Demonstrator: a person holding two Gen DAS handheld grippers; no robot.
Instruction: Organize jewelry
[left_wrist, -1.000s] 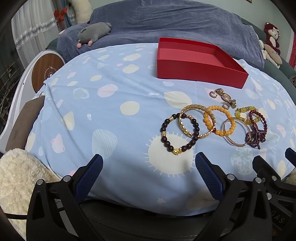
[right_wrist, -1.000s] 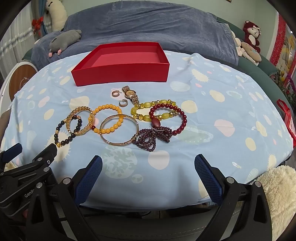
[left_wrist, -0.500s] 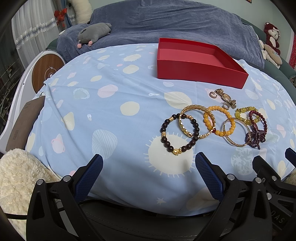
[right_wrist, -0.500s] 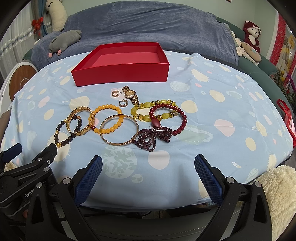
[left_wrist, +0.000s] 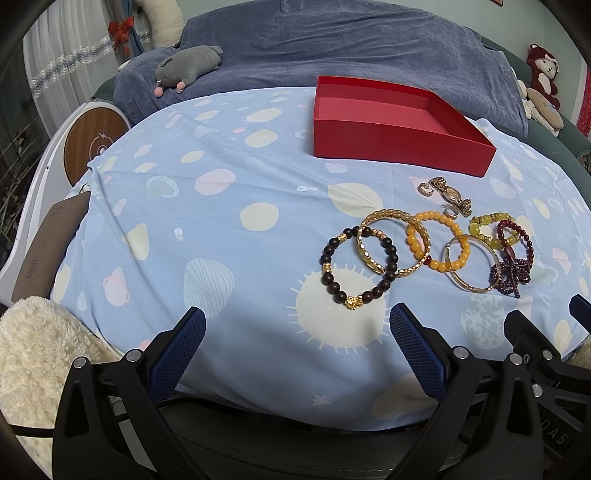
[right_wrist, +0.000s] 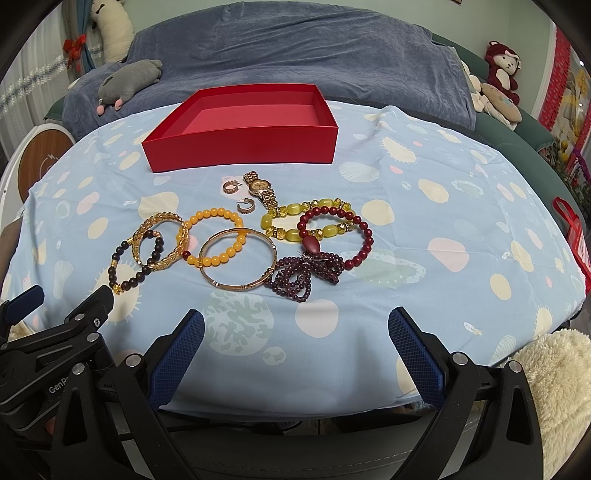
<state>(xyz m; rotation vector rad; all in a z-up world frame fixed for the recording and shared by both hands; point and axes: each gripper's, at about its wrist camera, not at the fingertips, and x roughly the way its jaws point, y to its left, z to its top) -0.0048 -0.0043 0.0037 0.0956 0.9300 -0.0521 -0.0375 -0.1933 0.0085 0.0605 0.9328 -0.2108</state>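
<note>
1. Left gripper (left_wrist: 295, 345): jaws wide apart, holding nothing, low over the near edge of the table (left_wrist: 229, 229).
2. Dark bead bracelet (left_wrist: 360, 267): ahead of the left jaws, toward the right one, not touching either.
3. Jewelry cluster (right_wrist: 240, 240): flat on the table, ahead of the right jaws, left of centre.
4. Red box (right_wrist: 242, 129): empty, beyond the cluster.
5. Right gripper (right_wrist: 295, 343): jaws wide apart, holding nothing.

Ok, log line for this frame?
phase: pre-grasp | left hand-held gripper: open, empty | right hand-held gripper: open, empty | red box: empty | jewelry: all on tablecloth
</note>
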